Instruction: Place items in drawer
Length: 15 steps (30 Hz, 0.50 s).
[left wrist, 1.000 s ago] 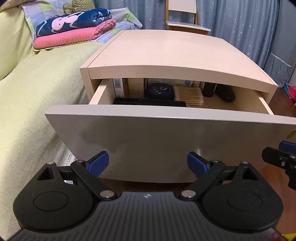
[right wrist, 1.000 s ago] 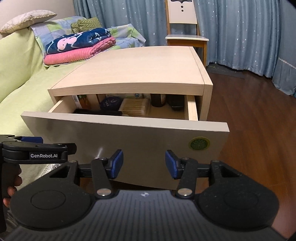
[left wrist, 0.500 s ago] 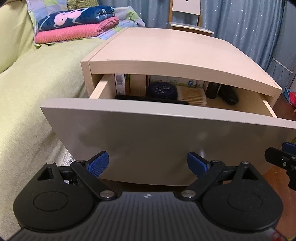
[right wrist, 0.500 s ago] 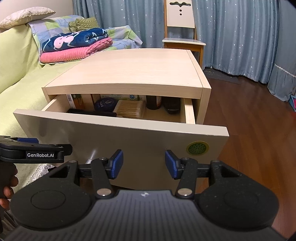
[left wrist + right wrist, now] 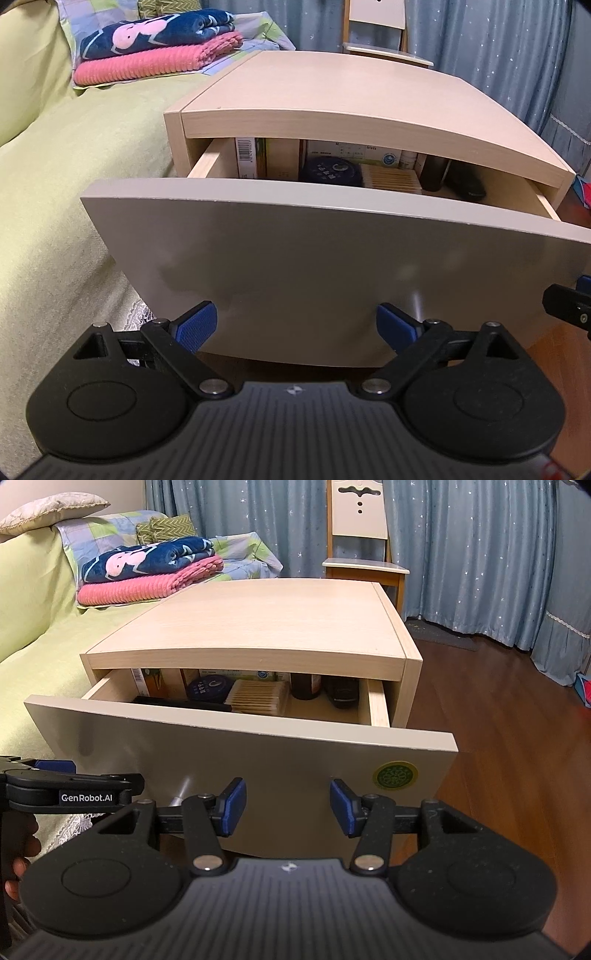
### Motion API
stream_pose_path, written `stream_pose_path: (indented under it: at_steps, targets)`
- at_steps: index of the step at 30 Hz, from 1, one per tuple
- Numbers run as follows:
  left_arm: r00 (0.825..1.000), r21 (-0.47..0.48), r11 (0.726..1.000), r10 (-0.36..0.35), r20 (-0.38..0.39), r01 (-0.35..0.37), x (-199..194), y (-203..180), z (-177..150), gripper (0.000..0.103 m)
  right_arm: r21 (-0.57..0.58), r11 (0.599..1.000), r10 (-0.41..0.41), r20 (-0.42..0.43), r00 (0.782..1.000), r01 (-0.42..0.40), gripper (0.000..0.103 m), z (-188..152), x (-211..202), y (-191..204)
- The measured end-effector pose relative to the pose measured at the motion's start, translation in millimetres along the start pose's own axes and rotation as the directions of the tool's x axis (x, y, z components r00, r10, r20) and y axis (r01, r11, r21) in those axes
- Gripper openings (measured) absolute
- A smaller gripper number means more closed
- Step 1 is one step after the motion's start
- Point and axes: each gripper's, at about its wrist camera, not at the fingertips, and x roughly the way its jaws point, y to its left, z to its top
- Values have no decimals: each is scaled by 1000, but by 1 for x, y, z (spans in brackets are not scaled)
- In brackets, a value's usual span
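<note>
Pale wood frames the drawer (image 5: 373,705), which stands pulled out of the nightstand (image 5: 258,624) with its grey front panel (image 5: 295,266) facing me. Inside I can see a carton with a barcode (image 5: 245,157) at the left, a round dark tin (image 5: 208,688), a clear box of cotton swabs (image 5: 258,698), a dark bottle (image 5: 304,686) and a black case (image 5: 341,692) at the right, with a long black item (image 5: 181,703) lying along the front.

Compared with a second ago both cameras have drawn nearer and a little higher, so the front panel fills more of each view and the nightstand top tilts away. Nothing inside the drawer has shifted. I judge the placing is done and I am lining up to push the drawer shut.

My left gripper (image 5: 295,325) has its fingers spread wide and holds nothing; its blue pads (image 5: 194,325) sit just short of the panel. My right gripper (image 5: 288,805) is likewise spread, though less widely, and empty.

Much is cut off. The panel hides the drawer's front floor in the left view, and the nightstand top shades the back row, so labels there are unreadable. Only a sliver of each gripper shows in the other's view. I cannot tell whether any pad touches the panel.

Beyond lie the green bed cover (image 5: 33,627), folded blankets (image 5: 147,572), a chair (image 5: 364,554) and blue curtains (image 5: 480,554).
</note>
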Motion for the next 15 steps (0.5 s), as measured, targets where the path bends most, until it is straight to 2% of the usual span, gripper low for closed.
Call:
stream_pose_path:
  at_steps: [15]
  targets:
    - [1000,5,1000,17,15,-17,0,-1,1,99,-8,1000,-12,13,1000,13,45,0,3,3]
